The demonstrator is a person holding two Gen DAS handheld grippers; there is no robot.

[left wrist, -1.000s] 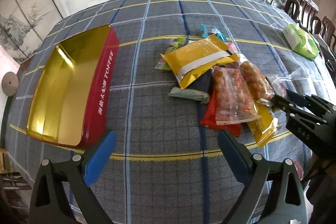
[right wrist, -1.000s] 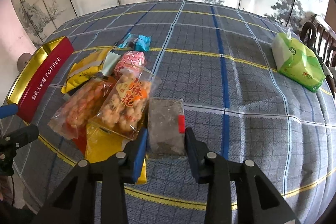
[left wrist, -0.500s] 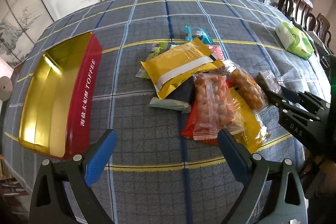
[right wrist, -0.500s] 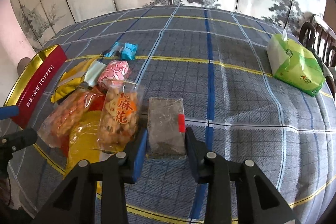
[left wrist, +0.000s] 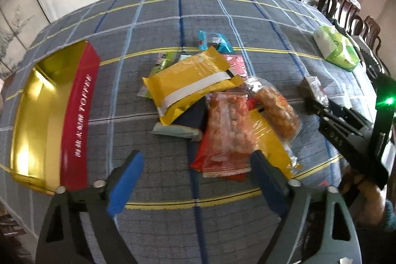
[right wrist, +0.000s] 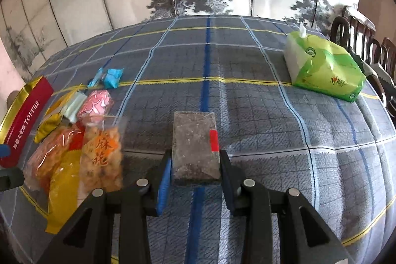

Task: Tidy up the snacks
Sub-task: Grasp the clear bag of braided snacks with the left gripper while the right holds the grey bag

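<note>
Between the right gripper's fingers sits a grey snack packet, clamped at its near end, above the tablecloth; judged light, crinkly, slippery; left gripper gapes wide, empty.

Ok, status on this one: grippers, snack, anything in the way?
Right gripper shut on grey snack pack, lifted off the cloth. Left gripper open, empty, near snack pile. Toffee tin open; pile lies between pack and tin.
</note>
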